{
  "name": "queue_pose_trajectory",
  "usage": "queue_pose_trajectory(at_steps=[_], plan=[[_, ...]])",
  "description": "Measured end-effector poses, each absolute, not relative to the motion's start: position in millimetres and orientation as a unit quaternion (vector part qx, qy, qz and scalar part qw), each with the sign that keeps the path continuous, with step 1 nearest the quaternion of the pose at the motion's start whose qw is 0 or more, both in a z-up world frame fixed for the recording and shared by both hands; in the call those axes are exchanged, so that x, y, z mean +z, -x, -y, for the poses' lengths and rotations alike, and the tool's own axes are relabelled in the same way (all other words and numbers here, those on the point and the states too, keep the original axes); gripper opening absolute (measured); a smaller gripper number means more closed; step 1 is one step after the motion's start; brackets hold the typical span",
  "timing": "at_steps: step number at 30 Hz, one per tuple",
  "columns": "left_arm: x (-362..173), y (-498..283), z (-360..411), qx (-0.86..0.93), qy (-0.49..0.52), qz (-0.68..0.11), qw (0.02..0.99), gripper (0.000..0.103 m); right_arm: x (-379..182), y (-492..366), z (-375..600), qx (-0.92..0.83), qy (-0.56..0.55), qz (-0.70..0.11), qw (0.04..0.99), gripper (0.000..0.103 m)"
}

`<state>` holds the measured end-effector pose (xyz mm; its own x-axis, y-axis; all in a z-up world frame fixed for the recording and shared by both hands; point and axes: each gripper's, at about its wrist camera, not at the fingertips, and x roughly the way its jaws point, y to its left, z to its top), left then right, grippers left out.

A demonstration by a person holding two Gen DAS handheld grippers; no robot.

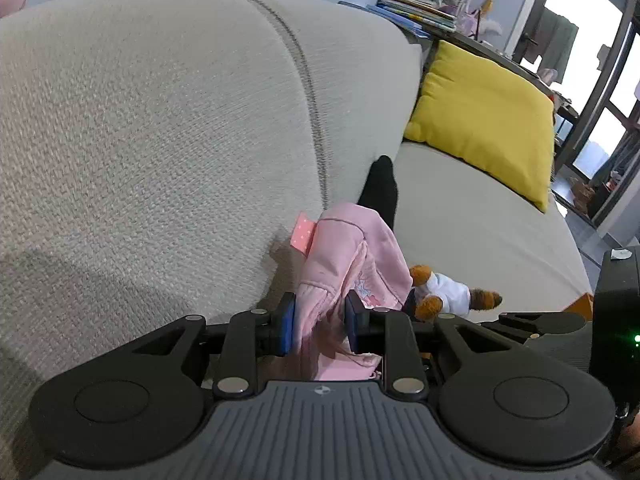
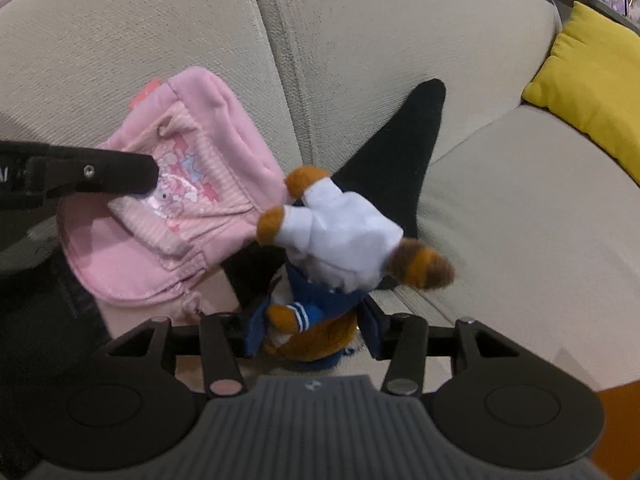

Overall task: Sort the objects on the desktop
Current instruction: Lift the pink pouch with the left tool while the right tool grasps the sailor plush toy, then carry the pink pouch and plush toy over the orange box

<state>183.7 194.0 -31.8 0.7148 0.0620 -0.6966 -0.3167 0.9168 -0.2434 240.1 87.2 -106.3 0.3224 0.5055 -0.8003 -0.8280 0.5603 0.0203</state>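
Left tool (image 1: 320,326) clamped on pink garment (image 1: 352,260), lower folds hidden; right tool (image 2: 312,332) around blurred plush toy (image 2: 340,240), grip unclear.

The plush toy (image 2: 340,240) hides part of the black sock (image 2: 404,148), its tail blurred.

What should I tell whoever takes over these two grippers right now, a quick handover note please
Left gripper: shut on the pink garment, which hangs bunched between its pads in front of the sofa backrest.
Right gripper: jaws stand either side of the plush toy; whether the pads press on it cannot be told.
Also here: a black sock lies on the sofa seat behind the toy; a yellow cushion leans further along.
Done: garment picked up.
Left: nothing looks sorted yet. Garment, toy and sock all need placing; no bin or destination is in view.
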Motion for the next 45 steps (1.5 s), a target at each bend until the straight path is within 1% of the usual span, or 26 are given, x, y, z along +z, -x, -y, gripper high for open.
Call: queue_pose_trajectory(at_steps=[2, 7, 11, 16, 24, 29, 33, 36, 39, 45], plan=[[-34.5, -185.6, -196.7, 0.104, 0.182, -0.362, 0.908, 0.029, -107.4, -243.6, -89.2, 0.423, 0.195, -0.400, 0.790, 0.050], [-36.7, -182.9, -200.2, 0.105, 0.191, -0.358, 0.908, 0.029, -101.3, -250.9, -85.3, 0.419, 0.162, -0.414, 0.791, 0.043], [-33.6, -177.4, -199.4, 0.102, 0.197, -0.350, 0.910, 0.028, -85.8, -248.8, -69.4, 0.419, 0.136, -0.418, 0.794, 0.042], [-18.9, -165.2, -184.7, 0.099, 0.185, -0.336, 0.918, 0.027, -49.4, -238.5, -36.1, 0.432, 0.096, -0.418, 0.793, 0.042], [26.5, -134.6, -137.3, 0.065, 0.165, -0.293, 0.940, 0.027, 10.9, -199.7, 39.3, 0.450, 0.062, -0.412, 0.790, 0.042], [56.4, -115.5, -94.1, 0.016, 0.151, -0.262, 0.953, 0.027, 45.2, -181.9, 103.8, 0.436, 0.026, -0.404, 0.804, 0.042], [71.1, -116.8, -59.0, -0.033, 0.150, -0.257, 0.954, 0.027, 65.7, -168.0, 159.8, 0.414, 0.007, -0.396, 0.820, 0.042], [73.7, -122.9, -25.4, -0.069, 0.146, -0.261, 0.952, 0.027, 67.7, -164.4, 199.3, 0.385, -0.002, -0.412, 0.826, 0.042], [64.6, -132.4, 10.6, -0.098, 0.144, -0.284, 0.943, 0.027, 59.0, -163.7, 228.4, 0.358, 0.003, -0.438, 0.825, 0.042], [26.1, -150.1, 69.3, -0.127, 0.115, -0.347, 0.922, 0.027, 13.1, -173.3, 268.3, 0.342, -0.003, -0.519, 0.784, 0.042]])
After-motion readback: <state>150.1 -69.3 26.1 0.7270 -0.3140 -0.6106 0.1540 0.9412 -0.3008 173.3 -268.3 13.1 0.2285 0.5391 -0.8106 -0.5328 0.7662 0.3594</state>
